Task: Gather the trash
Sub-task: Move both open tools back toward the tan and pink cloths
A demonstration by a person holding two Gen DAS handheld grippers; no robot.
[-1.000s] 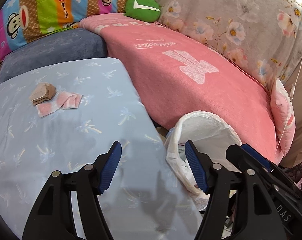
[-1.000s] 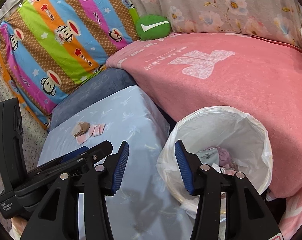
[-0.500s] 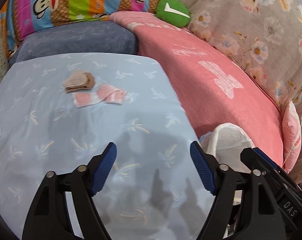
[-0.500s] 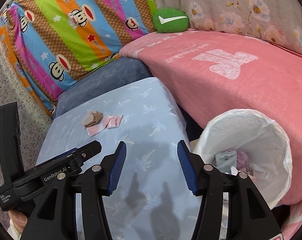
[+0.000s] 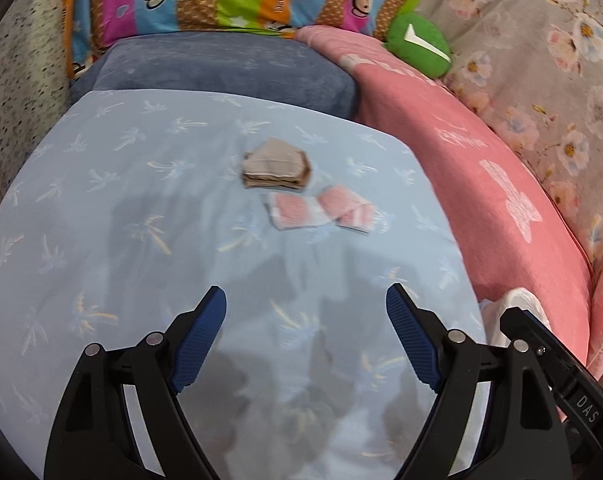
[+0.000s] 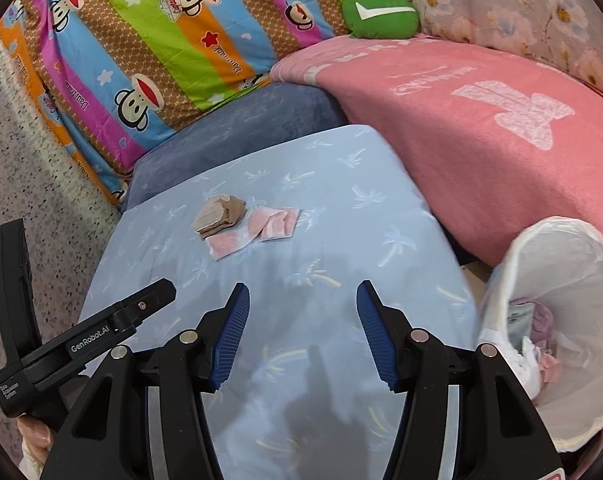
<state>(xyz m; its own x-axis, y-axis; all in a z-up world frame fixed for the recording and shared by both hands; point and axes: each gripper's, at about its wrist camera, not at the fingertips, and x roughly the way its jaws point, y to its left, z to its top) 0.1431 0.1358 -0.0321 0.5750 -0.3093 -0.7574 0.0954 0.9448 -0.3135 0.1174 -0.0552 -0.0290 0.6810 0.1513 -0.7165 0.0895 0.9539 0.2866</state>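
While both my grippers hang over the light-blue cushion [image 5: 101, 208], this is the count as I see it.

Left gripper [image 5: 306, 336]: one; its fingers stand wide, nothing between them, and they have just been opening.
Right gripper [image 6: 299, 332]: one; its fingers are parted at a middling width with nothing between them, and they too have just been opening.
Trash on the cushion: two pieces, touching each other, lying ahead of both grippers and well apart from the fingers.
Brown paper wad [image 5: 276, 169]: one, folded and crumpled, on the far side of the pair.
Pink wrapper [image 5: 321, 213]: one, flattened and creased, just in front of the wad and to its right.
Trash bin [image 6: 557, 320]: one, lined with a white bag, standing off the cushion's right edge beside the pink blanket [image 6: 481, 128]; several scraps already lie inside, too jumbled for me to count.
Green pillow [image 6: 379, 12]: one, at the back.
Cartoon-monkey striped cushion [image 6: 141, 40]: one, behind the dark-blue cushion [image 6: 253, 128].
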